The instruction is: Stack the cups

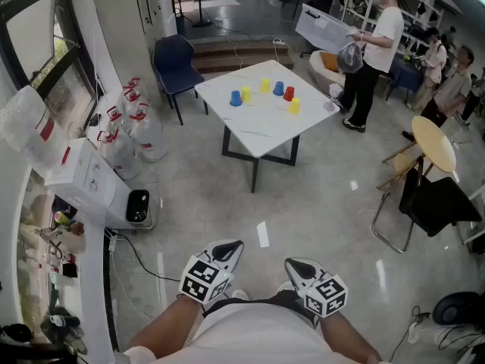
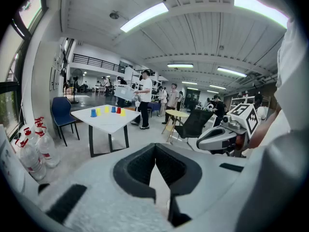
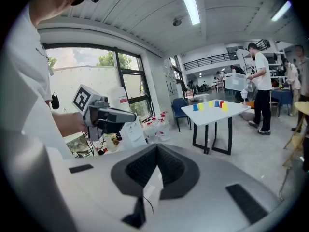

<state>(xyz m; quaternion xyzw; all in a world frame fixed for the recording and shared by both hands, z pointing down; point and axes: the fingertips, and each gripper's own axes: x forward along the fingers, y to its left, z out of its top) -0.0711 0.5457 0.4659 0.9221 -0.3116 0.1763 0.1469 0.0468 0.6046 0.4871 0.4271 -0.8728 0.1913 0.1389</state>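
Far ahead in the head view, the cups (image 1: 264,95) stand unstacked on the table (image 1: 261,135); stacking hasn't begun. Left gripper view: left gripper (image 2: 155,149) closed, empty. Right gripper view: right gripper (image 3: 157,151) likewise; next, approach and open.

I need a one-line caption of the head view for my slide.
The left gripper and right gripper, both shut and empty, point toward a distant white table bearing six unstacked cups.

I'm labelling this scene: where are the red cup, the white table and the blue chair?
red cup (image 1: 289,93), head view, on its side wall.
white table (image 1: 258,126), head view, bare part of its top.
blue chair (image 1: 173,54), head view, on its backrest.
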